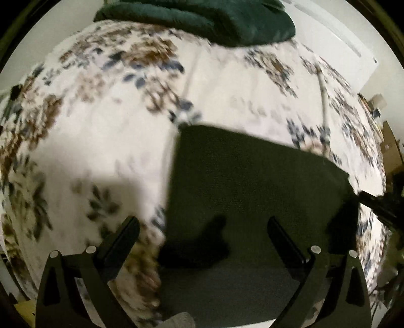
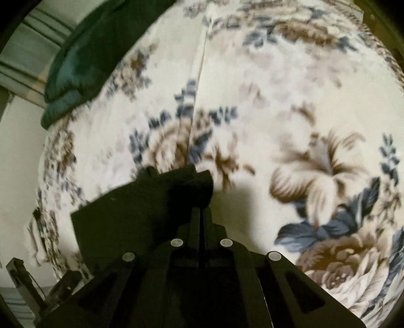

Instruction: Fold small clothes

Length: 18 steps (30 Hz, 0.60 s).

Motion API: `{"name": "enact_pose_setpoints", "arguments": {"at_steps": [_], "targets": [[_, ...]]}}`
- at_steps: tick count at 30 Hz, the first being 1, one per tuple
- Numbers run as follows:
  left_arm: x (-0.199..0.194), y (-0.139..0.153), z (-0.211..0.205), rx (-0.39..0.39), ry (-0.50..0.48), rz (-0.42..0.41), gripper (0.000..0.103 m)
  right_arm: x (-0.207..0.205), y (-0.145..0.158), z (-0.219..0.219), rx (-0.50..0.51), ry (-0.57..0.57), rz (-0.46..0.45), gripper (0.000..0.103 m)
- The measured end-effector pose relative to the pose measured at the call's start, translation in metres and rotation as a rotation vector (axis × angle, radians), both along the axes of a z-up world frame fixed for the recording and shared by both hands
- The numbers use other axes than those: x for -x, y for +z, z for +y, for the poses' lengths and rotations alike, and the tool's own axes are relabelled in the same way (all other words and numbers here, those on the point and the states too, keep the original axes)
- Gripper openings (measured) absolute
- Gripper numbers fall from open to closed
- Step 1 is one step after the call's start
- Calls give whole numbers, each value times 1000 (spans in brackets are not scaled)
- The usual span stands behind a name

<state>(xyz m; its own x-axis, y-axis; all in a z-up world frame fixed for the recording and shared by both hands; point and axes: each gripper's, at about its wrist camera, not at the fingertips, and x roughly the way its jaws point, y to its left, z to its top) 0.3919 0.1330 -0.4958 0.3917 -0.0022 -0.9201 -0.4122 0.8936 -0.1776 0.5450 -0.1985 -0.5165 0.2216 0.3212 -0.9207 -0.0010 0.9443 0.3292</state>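
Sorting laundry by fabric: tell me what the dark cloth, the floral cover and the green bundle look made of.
Dark cloth: probably a matte knit; ribbed edge visible at the right gripper, which is shut on it.
Floral cover: seemingly soft printed fleece or cotton; fuzzy-edged, blurred flowers leave it open.
Green bundle: thick, plush-looking fabric, perhaps fleece or towelling; soft rounded folds.

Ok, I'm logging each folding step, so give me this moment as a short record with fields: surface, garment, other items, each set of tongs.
surface: white bedspread with brown and blue flower print
garment: small dark flat cloth, lying on the bedspread
other item: dark green bundled fabric at the far edge
left tongs: open, above the cloth, holding nothing
right tongs: shut on a corner of the dark cloth
image: blurred
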Motion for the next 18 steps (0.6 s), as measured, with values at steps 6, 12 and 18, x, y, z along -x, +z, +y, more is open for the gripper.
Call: {"name": "enact_pose_setpoints", "arguments": {"at_steps": [6,12,18], "targets": [[-27,-28,36,-4,31,50,102,-39,7,-32,-37,-103,15,0],[-59,-59,56,94,-19,73,102,-56,-35,-19,-223,16,205,72],[-75,-63,66,159,-22,43,102,-53,-74,20,-154,139,251,15]]}}
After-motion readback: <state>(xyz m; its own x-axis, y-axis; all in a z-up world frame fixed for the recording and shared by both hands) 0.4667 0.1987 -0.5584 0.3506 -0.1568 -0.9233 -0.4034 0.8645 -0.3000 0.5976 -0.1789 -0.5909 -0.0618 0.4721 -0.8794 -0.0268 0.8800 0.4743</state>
